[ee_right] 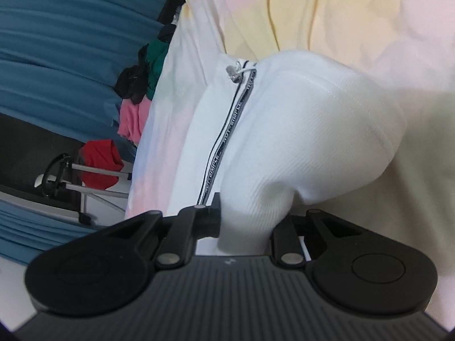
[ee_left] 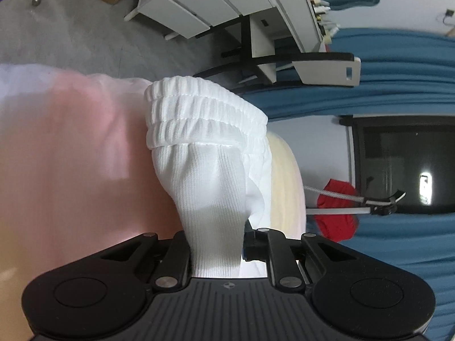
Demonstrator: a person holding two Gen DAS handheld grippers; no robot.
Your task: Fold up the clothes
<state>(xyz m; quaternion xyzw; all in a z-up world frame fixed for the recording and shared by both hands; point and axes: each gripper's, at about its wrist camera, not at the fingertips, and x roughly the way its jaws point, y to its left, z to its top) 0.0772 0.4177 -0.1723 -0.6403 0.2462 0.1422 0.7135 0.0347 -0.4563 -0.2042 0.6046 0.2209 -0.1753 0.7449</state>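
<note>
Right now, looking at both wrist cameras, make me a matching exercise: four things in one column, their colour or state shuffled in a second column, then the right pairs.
Column one:
1. white garment
2. curtain
3. bedsheet
4. crumpled cloth on the stand

Column two:
A. red
B. pastel pink and yellow
C. pinched between the fingers of both grippers
D. blue, in folds

Pairs: 1-C, 2-D, 3-B, 4-A

The left gripper grips near the elastic waistband; the right gripper grips beside the printed black-edged stripe.
</note>
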